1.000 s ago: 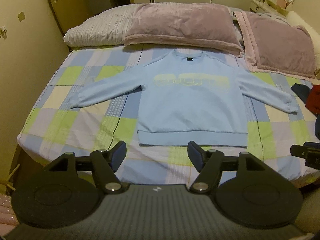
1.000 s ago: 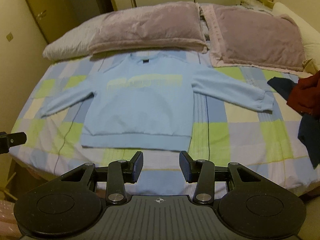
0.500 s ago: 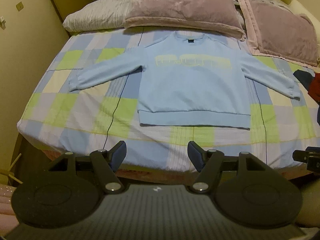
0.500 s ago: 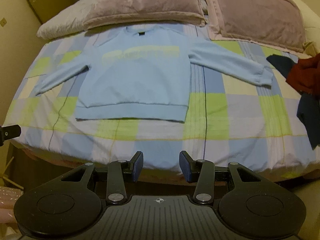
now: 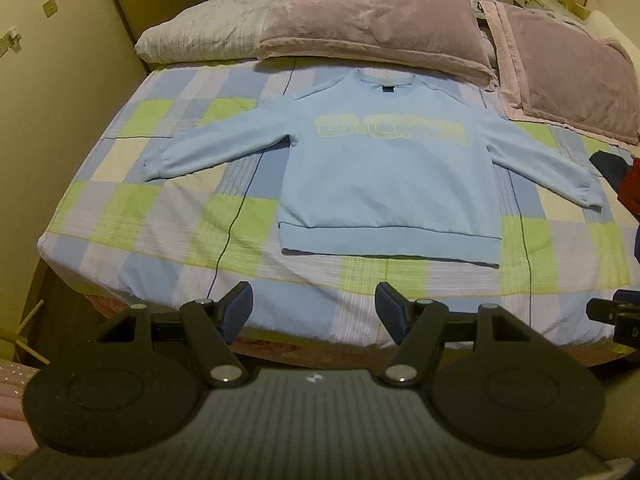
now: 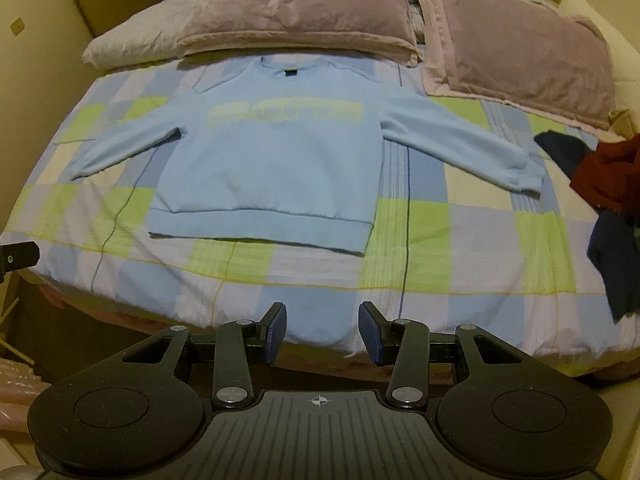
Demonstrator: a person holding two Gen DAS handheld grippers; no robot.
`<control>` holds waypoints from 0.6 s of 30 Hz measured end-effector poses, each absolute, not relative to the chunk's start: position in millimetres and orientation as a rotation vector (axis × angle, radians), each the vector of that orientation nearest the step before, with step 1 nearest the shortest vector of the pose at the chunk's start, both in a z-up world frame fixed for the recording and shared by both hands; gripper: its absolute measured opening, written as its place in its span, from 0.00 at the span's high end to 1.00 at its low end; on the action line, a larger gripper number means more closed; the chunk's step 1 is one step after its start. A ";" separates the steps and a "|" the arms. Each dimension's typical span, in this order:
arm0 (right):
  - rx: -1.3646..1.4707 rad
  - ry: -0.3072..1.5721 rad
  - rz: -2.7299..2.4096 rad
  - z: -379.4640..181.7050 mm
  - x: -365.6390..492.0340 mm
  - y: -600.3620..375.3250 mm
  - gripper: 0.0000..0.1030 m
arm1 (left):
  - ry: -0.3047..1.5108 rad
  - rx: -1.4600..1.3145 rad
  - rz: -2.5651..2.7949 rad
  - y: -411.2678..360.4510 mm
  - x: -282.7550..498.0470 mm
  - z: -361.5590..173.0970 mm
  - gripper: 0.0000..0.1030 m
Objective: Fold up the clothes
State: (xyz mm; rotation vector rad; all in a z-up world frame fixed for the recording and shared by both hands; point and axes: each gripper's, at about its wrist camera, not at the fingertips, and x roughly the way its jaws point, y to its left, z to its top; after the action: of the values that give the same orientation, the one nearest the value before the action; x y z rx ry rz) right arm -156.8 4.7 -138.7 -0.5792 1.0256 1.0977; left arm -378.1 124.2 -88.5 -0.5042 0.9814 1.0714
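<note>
Lying flat on the checked bed cover [image 5: 132,216] is a light blue sweatshirt [image 5: 384,184], front up, with both sleeves spread out to the sides. Its neck is close to the purple pillows [image 5: 372,24]. The left gripper [image 5: 314,307] hangs over the near edge of the bed, fingers wide apart with nothing between them. The right gripper [image 6: 322,332] is beside it, fingers a bit closer together but also empty. Some dark red and navy clothes [image 6: 608,184] sit in a heap at the right side.
</note>
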 end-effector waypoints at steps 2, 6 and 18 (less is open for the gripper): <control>-0.582 1.017 1.104 -137.0 -158.2 5.4 0.57 | 0.984 -0.501 1.071 122.6 -376.9 -88.1 0.37; -0.587 1.011 1.109 -135.9 -158.3 4.1 0.57 | 0.985 -0.491 1.068 118.7 -374.0 -86.0 0.37; -0.588 0.998 1.132 -132.9 -155.5 1.4 0.57 | 0.967 -0.498 1.084 109.5 -372.3 -83.0 0.37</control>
State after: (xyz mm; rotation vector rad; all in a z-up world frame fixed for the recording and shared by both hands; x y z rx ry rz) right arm -155.5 1.4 -132.9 -0.5876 0.9983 1.1322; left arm -372.3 109.5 -83.0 -0.4983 0.9672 1.0840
